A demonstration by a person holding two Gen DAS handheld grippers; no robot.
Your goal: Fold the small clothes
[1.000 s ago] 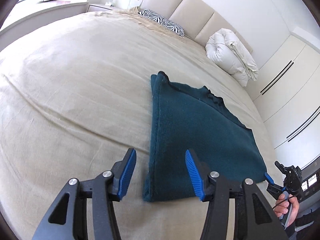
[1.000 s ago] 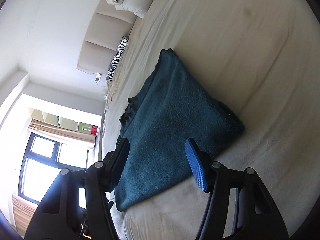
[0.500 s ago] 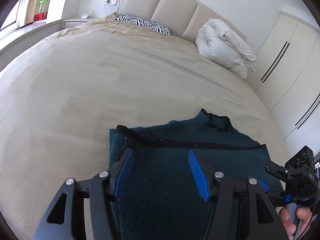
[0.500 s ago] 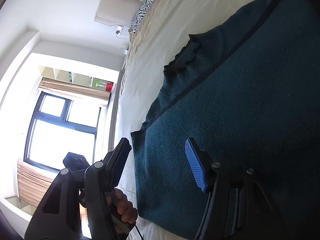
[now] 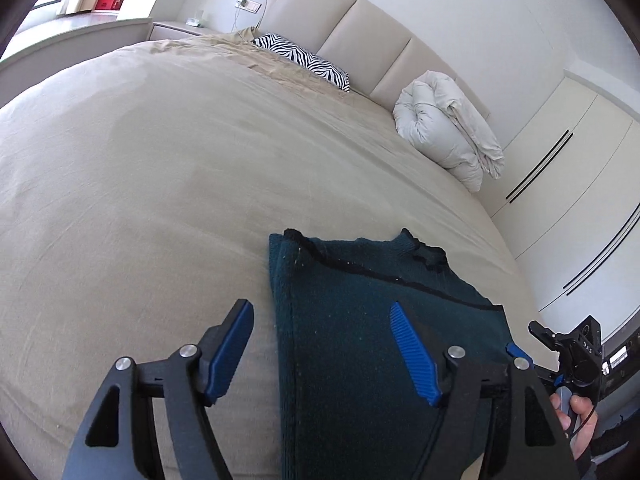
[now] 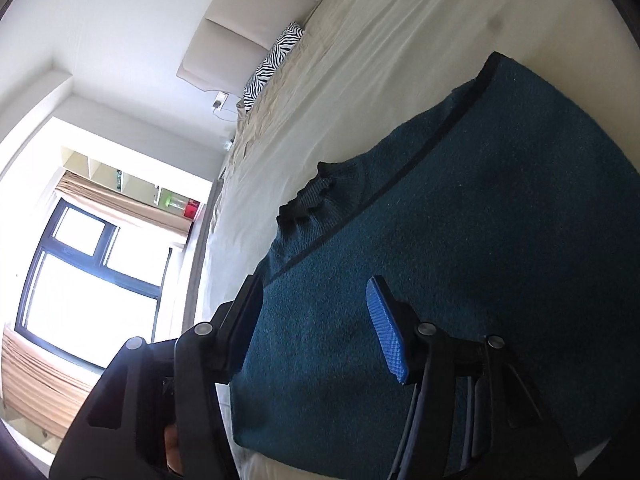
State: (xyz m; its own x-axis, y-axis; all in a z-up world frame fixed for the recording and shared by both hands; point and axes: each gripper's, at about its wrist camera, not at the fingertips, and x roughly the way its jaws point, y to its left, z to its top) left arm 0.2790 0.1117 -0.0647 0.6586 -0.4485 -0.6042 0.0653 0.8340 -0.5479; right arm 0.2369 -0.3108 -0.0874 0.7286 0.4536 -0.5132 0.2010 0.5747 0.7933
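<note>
A dark teal knitted garment (image 5: 360,340) lies folded flat on the beige bed cover; it also shows in the right wrist view (image 6: 460,260). My left gripper (image 5: 322,336) is open and empty, low over the garment's left folded edge, one finger over the bed cover and one over the cloth. My right gripper (image 6: 316,312) is open and empty, over the garment's opposite side; it also shows in the left wrist view (image 5: 560,344) at the far right, held by a hand.
The beige bed cover (image 5: 140,200) stretches wide to the left and beyond. A zebra pillow (image 5: 304,62) and a rolled white duvet (image 5: 448,132) lie by the headboard. White wardrobes (image 5: 568,184) stand at the right. A window (image 6: 92,272) is behind.
Both grippers came down close over the garment from further back. In the last half second the left gripper shifted left, its left finger now off the cloth's edge. Both stayed open.
</note>
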